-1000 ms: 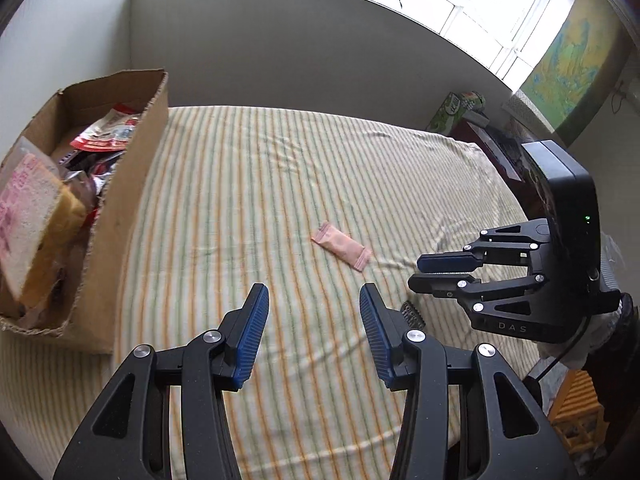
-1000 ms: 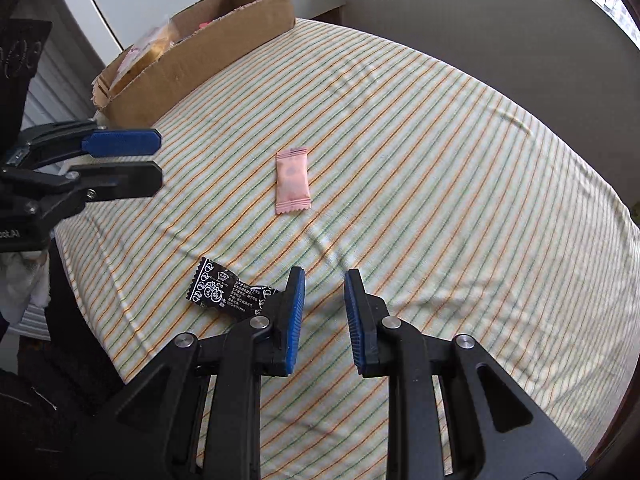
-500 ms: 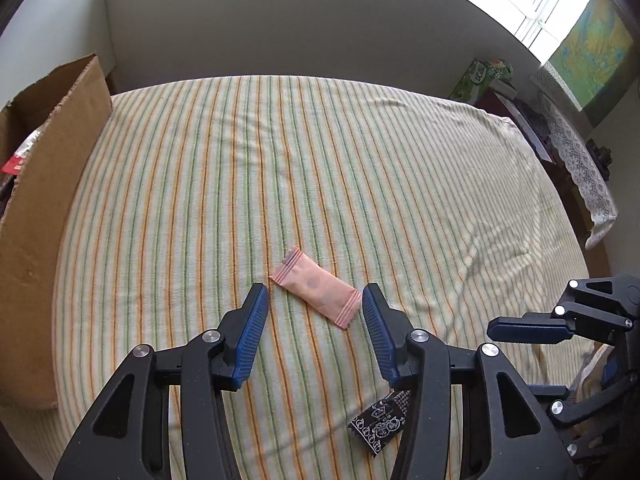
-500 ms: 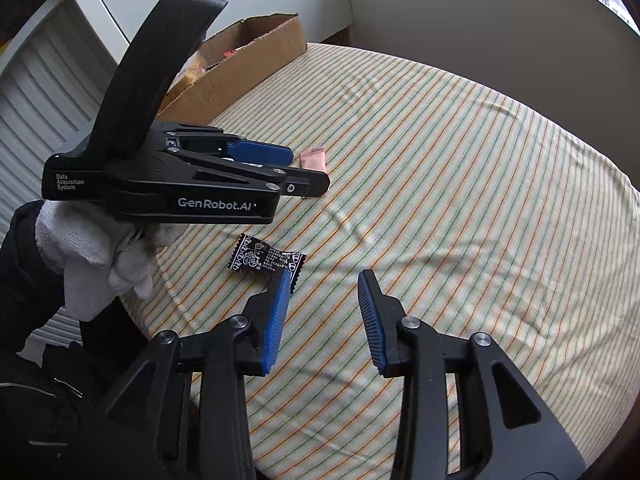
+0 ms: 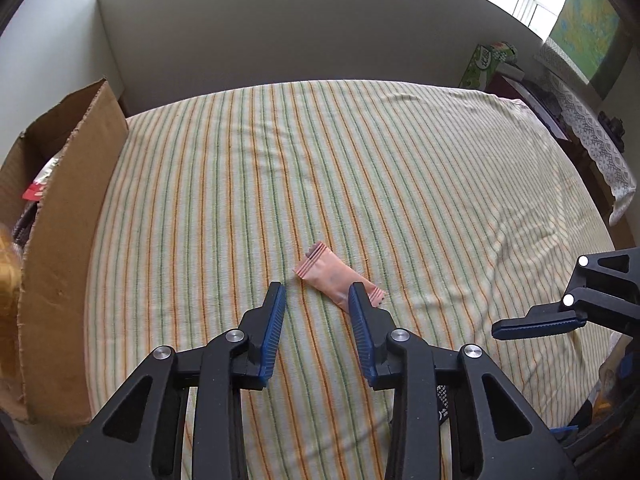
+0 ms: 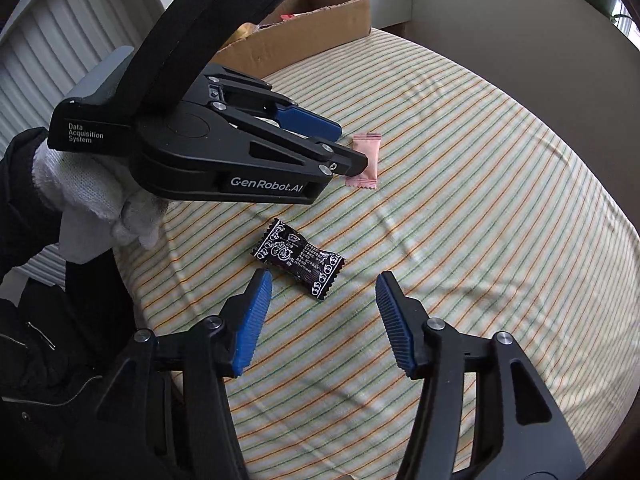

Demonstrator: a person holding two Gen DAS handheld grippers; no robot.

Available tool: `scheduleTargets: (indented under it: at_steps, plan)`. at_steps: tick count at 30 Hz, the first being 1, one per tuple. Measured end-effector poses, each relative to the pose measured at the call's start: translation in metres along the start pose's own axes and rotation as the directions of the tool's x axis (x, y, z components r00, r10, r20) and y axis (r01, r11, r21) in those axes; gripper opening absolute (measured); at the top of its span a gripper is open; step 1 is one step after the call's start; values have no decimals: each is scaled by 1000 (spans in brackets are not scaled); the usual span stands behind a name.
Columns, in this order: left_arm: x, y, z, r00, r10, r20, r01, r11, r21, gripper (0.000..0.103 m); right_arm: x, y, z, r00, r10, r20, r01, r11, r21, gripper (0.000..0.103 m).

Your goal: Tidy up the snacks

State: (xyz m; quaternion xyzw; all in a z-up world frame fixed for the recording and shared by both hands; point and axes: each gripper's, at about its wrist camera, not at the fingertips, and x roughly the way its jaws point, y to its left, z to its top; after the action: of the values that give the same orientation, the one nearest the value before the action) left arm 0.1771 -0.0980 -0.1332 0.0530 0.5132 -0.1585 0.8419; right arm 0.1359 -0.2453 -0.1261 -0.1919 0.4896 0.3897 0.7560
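A pink snack packet (image 5: pixel 334 276) lies on the striped tablecloth; it also shows in the right wrist view (image 6: pixel 366 160). My left gripper (image 5: pixel 318 296) is open, low over the cloth, its right finger (image 5: pixel 362 320) overlapping the packet's near end. A black snack packet (image 6: pixel 299 258) with white print lies nearer the table edge. My right gripper (image 6: pixel 324 280) is open wide, just short of the black packet. The left gripper (image 6: pixel 352 148) shows there reaching to the pink packet.
A cardboard box (image 5: pixel 60 216) holding several snacks stands at the left end of the round table (image 5: pixel 280 152); it also shows in the right wrist view (image 6: pixel 304 36). A wall runs behind the table. A green carton (image 5: pixel 486 60) sits beyond the far right edge.
My left gripper has moved over to the pink packet and lowered beside it. My right gripper has opened wider and come toward the black packet.
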Motion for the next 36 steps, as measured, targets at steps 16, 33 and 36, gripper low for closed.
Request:
scheduleTargets:
  at_steps: [16, 33, 36]
  plan:
    - [13, -22, 10, 998, 64, 11, -64, 998, -1, 49, -10, -10, -9, 999, 11, 33, -11, 1000, 20, 57]
    - [-1, 18, -2, 1000, 15, 7, -15, 1000, -5, 23, 21, 36, 24, 999, -12, -39, 5, 985, -174, 57]
    - [1, 17, 1, 1000, 6, 14, -5, 1000, -4, 23, 34, 36, 28, 999, -26, -47, 17, 982, -187, 57]
